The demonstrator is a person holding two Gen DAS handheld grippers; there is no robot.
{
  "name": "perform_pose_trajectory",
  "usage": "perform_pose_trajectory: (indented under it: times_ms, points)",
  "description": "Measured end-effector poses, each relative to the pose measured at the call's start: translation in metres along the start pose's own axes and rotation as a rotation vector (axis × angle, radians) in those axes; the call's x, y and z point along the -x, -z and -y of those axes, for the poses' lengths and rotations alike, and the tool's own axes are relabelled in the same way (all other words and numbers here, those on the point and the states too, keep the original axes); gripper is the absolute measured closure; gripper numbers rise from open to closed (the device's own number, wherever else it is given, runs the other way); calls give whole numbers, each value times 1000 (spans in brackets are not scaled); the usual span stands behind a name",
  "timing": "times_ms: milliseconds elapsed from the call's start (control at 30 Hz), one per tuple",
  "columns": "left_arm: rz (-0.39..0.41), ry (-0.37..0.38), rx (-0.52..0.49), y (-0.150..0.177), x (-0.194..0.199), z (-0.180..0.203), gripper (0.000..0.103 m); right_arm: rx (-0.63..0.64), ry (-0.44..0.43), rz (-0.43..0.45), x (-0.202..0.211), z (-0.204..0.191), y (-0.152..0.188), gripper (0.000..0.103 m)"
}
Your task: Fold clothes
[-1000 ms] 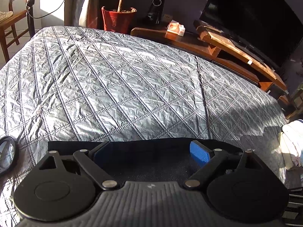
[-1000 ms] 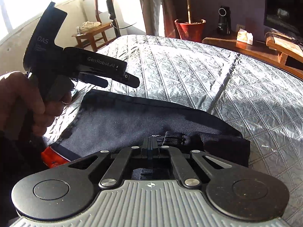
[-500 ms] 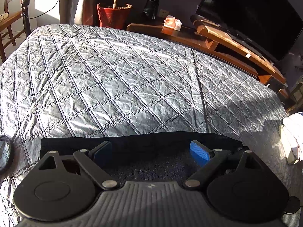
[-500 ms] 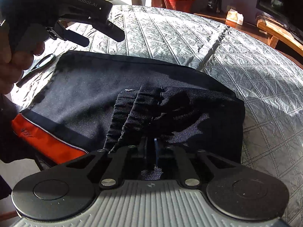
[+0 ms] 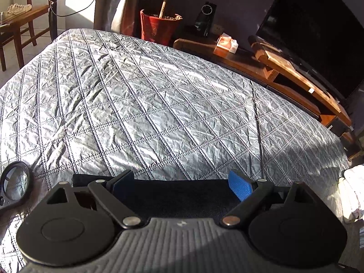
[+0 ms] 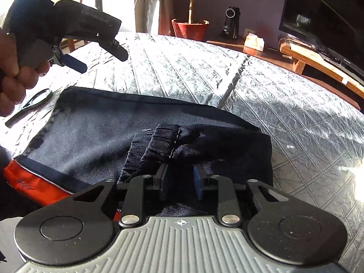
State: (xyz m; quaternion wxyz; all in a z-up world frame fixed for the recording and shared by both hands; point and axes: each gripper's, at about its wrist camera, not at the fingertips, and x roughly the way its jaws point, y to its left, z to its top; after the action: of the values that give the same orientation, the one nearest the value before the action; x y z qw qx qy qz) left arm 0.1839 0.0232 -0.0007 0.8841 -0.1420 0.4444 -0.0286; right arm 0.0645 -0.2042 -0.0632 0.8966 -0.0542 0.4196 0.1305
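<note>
A dark navy jacket (image 6: pixel 95 134) with an orange lining lies folded on the near edge of the quilted grey bed; it also shows in the left wrist view (image 5: pixel 177 195). My right gripper (image 6: pixel 180 182) is partly open just above the jacket's ribbed cuff (image 6: pixel 154 145), holding nothing. My left gripper (image 5: pixel 182 182) is wide open and empty above the jacket's far edge; in the right wrist view it (image 6: pixel 100 56) hovers in the air over the jacket's left corner.
The quilted grey bedspread (image 5: pixel 147 104) stretches ahead. A magnifying glass (image 5: pixel 14 184) lies left of the jacket. Folded white clothes (image 5: pixel 352 193) sit at the right edge. A red plant pot (image 5: pixel 159 27), wooden TV bench and TV stand beyond the bed.
My right gripper has opened and let go of the jacket's cuff, which now lies on the folded jacket. My left gripper has lifted slightly and stayed open.
</note>
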Motion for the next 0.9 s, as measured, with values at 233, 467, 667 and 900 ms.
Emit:
perform_pose_trajectory:
  times_ms: [233, 467, 667, 900]
  points:
    - [20, 5, 40, -8, 7, -13, 14, -102, -40, -10, -34, 2, 0, 50]
    - [41, 12, 98, -17, 14, -33, 14, -30, 52, 228, 33, -17, -13, 51]
    - [47, 1, 121, -19, 18, -46, 14, 455, -141, 161, 40, -128, 20, 41]
    - [55, -8, 138, -20, 23, -59, 14, 896, -143, 177, 15, -227, 79, 29]
